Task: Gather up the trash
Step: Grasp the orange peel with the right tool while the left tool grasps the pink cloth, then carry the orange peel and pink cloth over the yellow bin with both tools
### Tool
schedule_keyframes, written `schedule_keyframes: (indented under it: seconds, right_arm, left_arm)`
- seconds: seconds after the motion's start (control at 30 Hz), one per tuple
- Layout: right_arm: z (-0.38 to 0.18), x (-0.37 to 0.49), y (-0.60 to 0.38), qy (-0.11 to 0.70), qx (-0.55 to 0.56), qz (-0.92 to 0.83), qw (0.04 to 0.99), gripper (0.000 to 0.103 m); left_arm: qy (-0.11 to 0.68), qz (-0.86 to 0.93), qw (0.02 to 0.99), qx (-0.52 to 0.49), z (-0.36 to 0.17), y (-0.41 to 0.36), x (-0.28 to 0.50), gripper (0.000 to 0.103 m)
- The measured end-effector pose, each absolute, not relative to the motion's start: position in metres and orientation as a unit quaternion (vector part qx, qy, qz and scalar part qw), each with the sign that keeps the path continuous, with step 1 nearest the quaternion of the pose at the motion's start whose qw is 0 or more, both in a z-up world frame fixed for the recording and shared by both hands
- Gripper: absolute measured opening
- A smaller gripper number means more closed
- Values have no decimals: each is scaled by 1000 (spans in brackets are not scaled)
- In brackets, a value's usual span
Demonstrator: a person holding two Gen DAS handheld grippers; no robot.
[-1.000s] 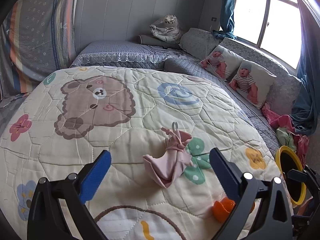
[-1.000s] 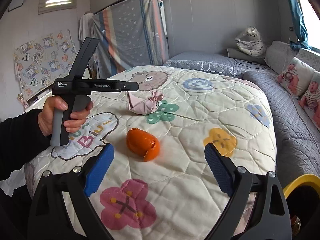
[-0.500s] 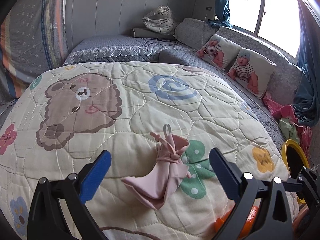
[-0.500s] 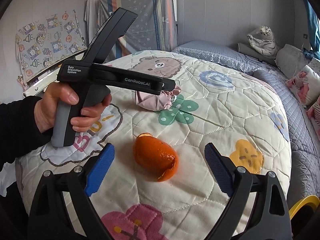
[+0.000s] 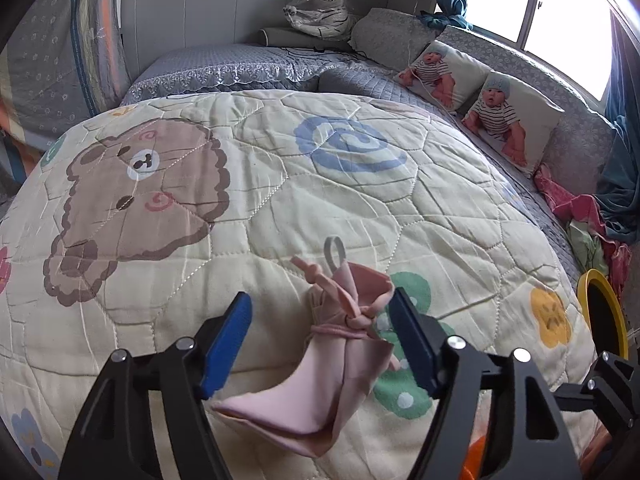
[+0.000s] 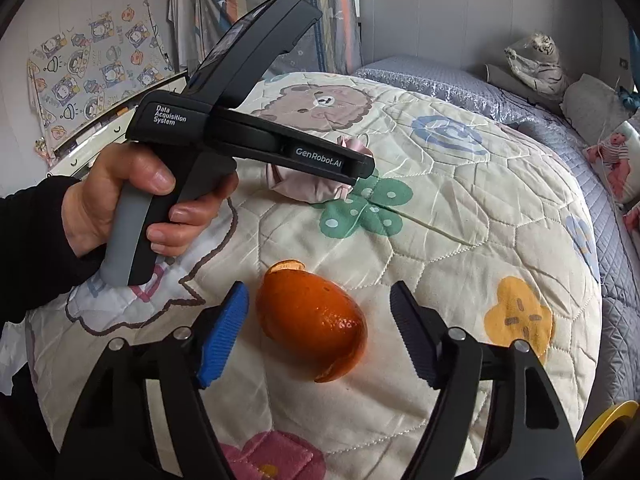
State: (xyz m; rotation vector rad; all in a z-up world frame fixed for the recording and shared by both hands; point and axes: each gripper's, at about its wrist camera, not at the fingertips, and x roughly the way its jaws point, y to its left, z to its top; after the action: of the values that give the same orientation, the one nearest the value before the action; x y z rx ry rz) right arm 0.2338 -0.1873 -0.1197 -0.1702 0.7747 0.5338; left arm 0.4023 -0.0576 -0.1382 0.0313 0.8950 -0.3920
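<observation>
Spread across both views: a cream quilt (image 5: 360,208) printed with cartoon shapes, soft and puckered, likely to bunch up under any descending finger.

At 3 o'clock in the left wrist view, only an edge of a yellow-rimmed bin (image 5: 600,312), well apart from both pieces of trash; a long carry, so a weak hold would probably drop its load on the way.

At 6 o'clock in the left wrist view: knotted pink bag (image 5: 336,364) lying between the fingers of the left gripper (image 5: 320,340). Jaws apart, just been closing, right pad close against the knot, left pad clear of it. Limp film; could slip out or be pinched with quilt.

At 6 o'clock in the right wrist view: orange peel (image 6: 312,320) between the fingers of the right gripper (image 6: 320,328). Jaws apart, likewise just been closing, neither pad touching. Curved, hollow shell; may collapse or squirt sideways.
</observation>
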Motion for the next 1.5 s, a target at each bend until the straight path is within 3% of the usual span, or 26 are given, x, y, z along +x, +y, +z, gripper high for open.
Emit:
schedule_keyframes:
  seconds: [0.03, 0.2, 0.3, 0.9, 1.5]
  right_arm:
    - [-122, 235, -186, 376, -85, 255, 887, 62]
    - [-125, 234, -185, 382, -84, 260, 883, 50]
    - [-125, 234, -186, 386, -79, 260, 882, 47]
    - [-79, 191, -240, 353, -4, 236, 905, 45]
    - [-60, 125, -373, 308, 80, 77, 945, 45]
  left_arm:
    - [431, -189, 882, 16, -139, -59, 403, 61]
    - [434, -193, 879, 24, -142, -64, 403, 28]
    - [430, -189, 883, 22, -140, -63, 401, 24]
    - [357, -207, 911, -21, -62, -51, 338, 22]
    - [303, -312, 901, -2, -11, -166, 228, 22]
